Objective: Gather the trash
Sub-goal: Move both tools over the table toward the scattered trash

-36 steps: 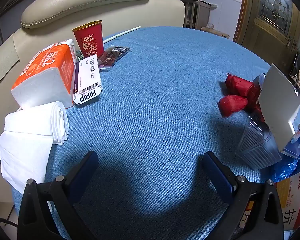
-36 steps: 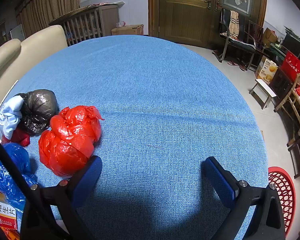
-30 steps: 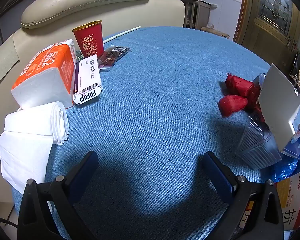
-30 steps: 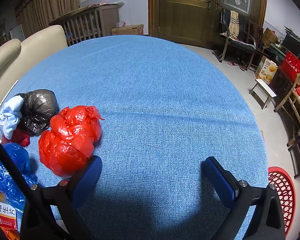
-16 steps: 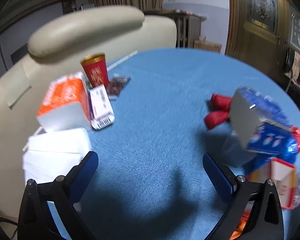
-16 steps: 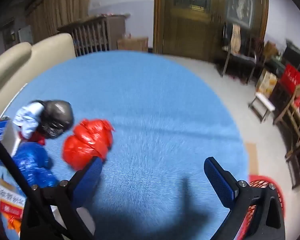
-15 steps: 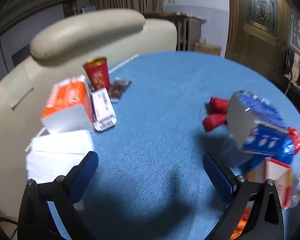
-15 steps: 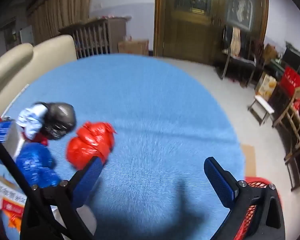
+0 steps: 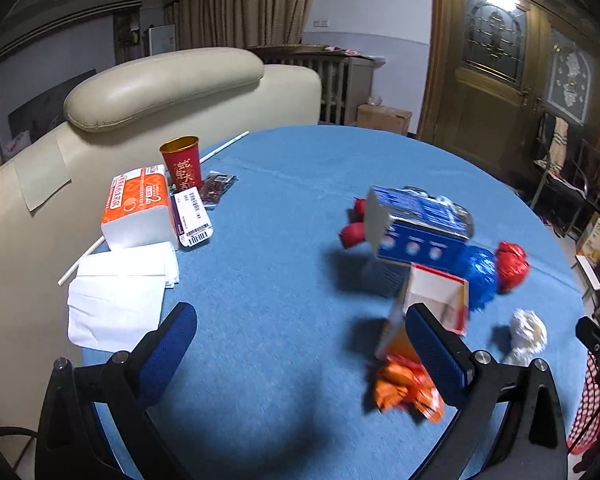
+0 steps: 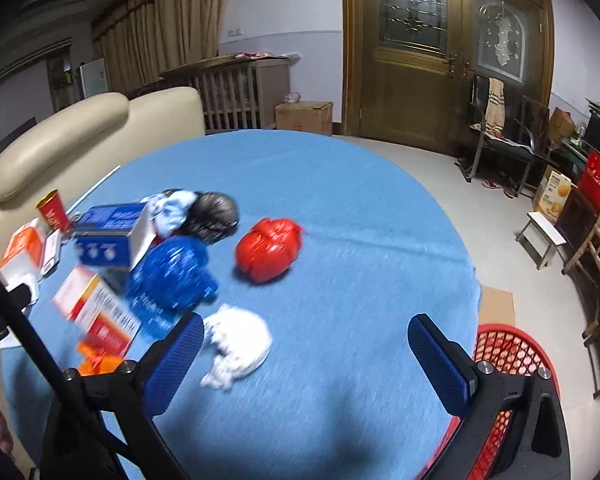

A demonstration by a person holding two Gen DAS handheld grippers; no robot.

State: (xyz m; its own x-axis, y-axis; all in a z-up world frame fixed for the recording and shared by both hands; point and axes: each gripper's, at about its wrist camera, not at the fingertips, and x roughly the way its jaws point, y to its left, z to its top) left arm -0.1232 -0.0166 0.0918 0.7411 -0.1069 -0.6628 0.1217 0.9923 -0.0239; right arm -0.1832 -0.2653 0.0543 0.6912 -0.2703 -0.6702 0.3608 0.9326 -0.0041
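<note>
Trash lies on a round blue table (image 10: 340,208). A crumpled red bag (image 10: 269,249), a blue bag (image 10: 172,276), a black bag (image 10: 214,216) and a white paper wad (image 10: 238,344) sit in a loose pile. A blue carton (image 9: 416,226), a red-and-white box (image 9: 432,304) and an orange wrapper (image 9: 404,384) lie beside them. My left gripper (image 9: 300,348) hovers open over the near table, its right finger (image 9: 436,354) in front of the red-and-white box. My right gripper (image 10: 306,360) is open too, its left finger next to the white wad.
A red mesh basket (image 10: 512,356) stands on the floor off the table's right edge. At the table's left are an orange tissue pack (image 9: 138,208), a red paper cup (image 9: 182,166), folded white napkins (image 9: 120,292) and a barcode packet (image 9: 192,216). A cream sofa (image 9: 140,92) stands behind.
Both grippers have risen and pulled back, so the views now take in far more of the table, the whole trash pile and the red basket. Nothing was gripped.
</note>
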